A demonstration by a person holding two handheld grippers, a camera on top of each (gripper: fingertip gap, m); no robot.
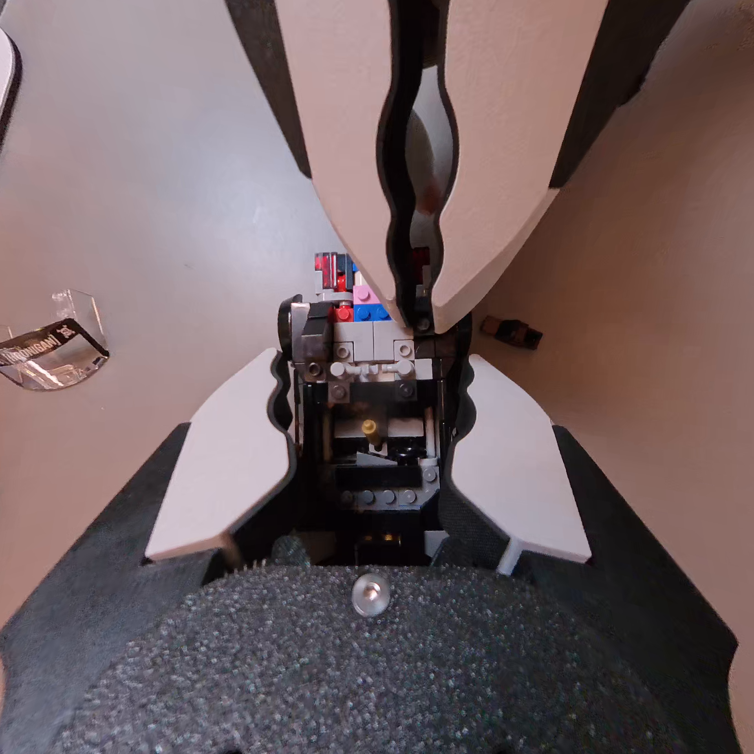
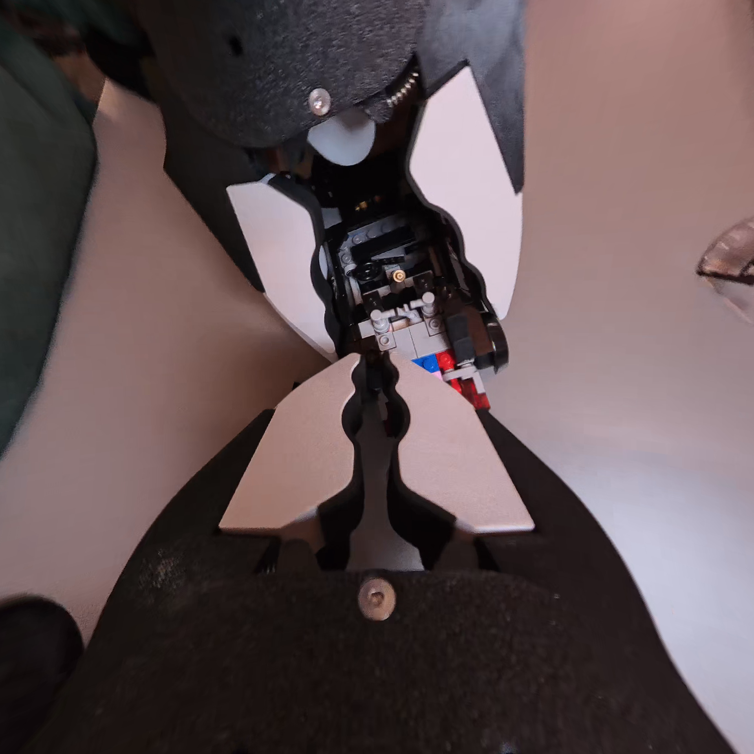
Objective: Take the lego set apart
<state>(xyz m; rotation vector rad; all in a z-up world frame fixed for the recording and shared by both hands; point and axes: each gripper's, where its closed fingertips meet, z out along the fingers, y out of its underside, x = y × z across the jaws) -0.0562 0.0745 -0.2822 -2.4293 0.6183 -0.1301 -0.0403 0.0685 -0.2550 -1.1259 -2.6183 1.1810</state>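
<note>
A small lego vehicle (image 1: 373, 408), mostly black with grey, blue, pink and red bricks, is held above the table. My left gripper (image 1: 373, 363) is shut on its black body from both sides. My right gripper (image 1: 413, 322) comes in from the opposite end and is shut on a black and dark red part (image 1: 420, 285) at the far right corner of the model. In the right wrist view the right gripper (image 2: 375, 361) pinches that part (image 2: 377, 383), and the left gripper (image 2: 412, 326) holds the model (image 2: 408, 285) beyond. A black wheel (image 2: 495, 338) and clear red pieces (image 2: 473, 387) stick out beside my right fingers.
A clear curved windscreen piece (image 1: 53, 347) lies on the pale table (image 1: 163, 183) to the left, also in the right wrist view (image 2: 730, 261). A small brown and black piece (image 1: 512, 332) lies to the right. Dark green fabric (image 2: 36, 204) fills the left edge. My two grippers' fingertips are within a few centimetres of each other.
</note>
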